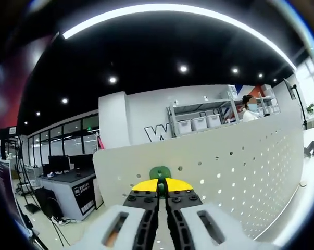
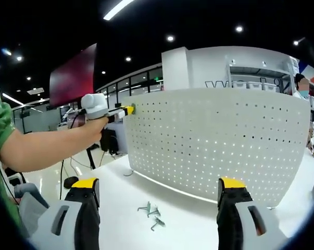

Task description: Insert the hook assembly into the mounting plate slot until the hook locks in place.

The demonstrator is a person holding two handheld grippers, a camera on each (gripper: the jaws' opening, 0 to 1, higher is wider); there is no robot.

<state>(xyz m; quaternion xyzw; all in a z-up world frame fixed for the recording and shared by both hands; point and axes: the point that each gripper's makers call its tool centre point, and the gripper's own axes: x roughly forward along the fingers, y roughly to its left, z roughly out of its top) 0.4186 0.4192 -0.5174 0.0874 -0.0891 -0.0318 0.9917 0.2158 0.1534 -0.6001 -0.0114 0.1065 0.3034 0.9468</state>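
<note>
Your green hook assembly (image 1: pixel 160 174) sits pinched between the yellow tips of your left tool (image 1: pixel 161 188), whose jaws are drawn tight on it. Its rounded green head stands just above the tips and rests against the face of the mounting plate (image 1: pixel 240 166). You see that plate as a white perforated panel (image 2: pixel 219 140), standing upright on the white tabletop (image 2: pixel 183 221) and dotted with regular rows of small holes. In your right gripper view the hook (image 2: pixel 132 108) meets the panel near its upper left corner. Loose grey metal hooks (image 2: pixel 152 215) lie flat on the tabletop just in front of the panel's base.
</note>
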